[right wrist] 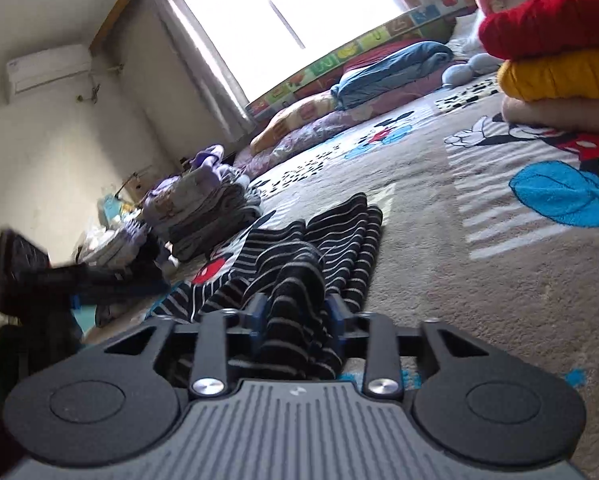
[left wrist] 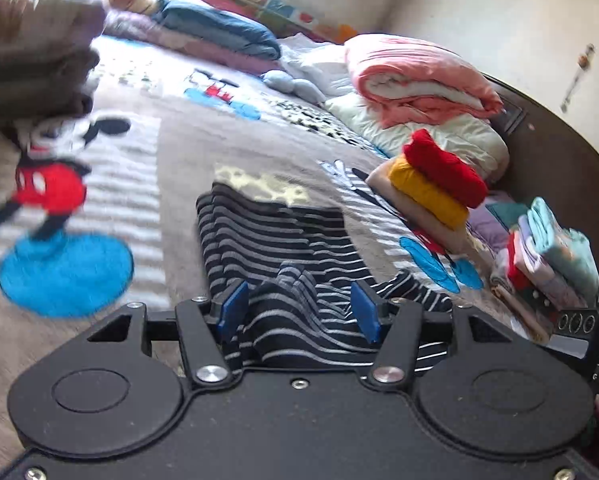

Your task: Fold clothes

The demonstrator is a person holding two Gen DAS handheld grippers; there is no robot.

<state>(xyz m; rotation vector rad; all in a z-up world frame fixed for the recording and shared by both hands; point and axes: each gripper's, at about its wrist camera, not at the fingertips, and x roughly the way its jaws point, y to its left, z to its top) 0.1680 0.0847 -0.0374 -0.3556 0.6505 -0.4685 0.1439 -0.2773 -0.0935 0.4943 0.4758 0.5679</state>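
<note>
- Lying on the bed's cartoon blanket [left wrist: 179, 184] is the striped garment [left wrist: 267, 232], bunched at its near end.
- At 9 o'clock in the left wrist view a grey folded pile [left wrist: 31, 60] sits.
- The left gripper [left wrist: 299, 308] has its jaws released, spread wider than the striped fold between them.
- The right gripper [right wrist: 297, 318] straddles another fold; whether its jaws press it I cannot tell.
- At 2 o'clock stands the red-and-yellow stack [left wrist: 439, 184].
</note>
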